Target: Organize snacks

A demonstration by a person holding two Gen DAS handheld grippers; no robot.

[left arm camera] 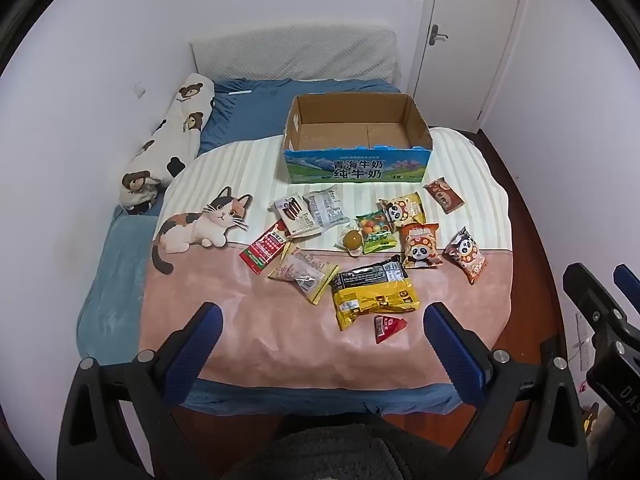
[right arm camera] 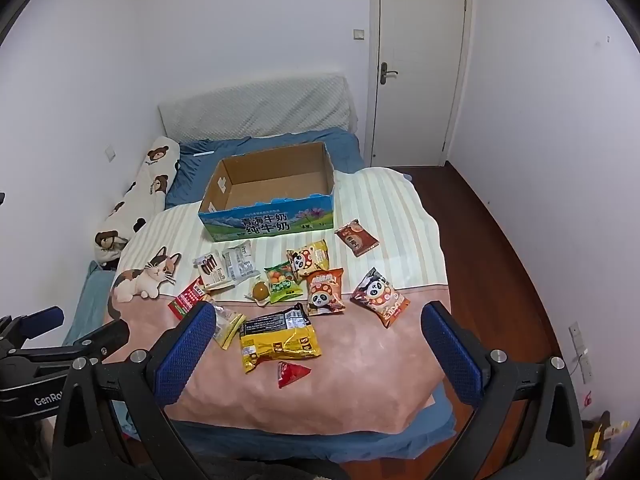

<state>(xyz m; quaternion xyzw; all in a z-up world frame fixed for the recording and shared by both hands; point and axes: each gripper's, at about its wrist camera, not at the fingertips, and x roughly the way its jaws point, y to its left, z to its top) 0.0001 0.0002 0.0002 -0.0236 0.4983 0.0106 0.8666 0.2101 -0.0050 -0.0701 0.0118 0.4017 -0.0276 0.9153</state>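
Left wrist view: the cardboard box (left arm camera: 358,136) lies empty far beyond the left gripper (left arm camera: 322,330); the snacks (left arm camera: 360,240) lie scattered on the blanket (left arm camera: 248,332) between the two, so nothing is yet sorted. Jaws spread wide, holding nothing, tilted steeply down.

Right wrist view: the right gripper (right arm camera: 316,330), likewise released and empty, angles downward; the yellow packet (right arm camera: 280,338) and red triangle packet (right arm camera: 292,374) lie nearest, between its fingers.

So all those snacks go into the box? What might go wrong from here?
Possibly these:
1. The snack packets overlap: the yellow bag lies against the pale packet, so one grab may drag two.
2. The blanket is soft; a grab could bunch it.
3. The small red triangle packet lies flat and might slip out.
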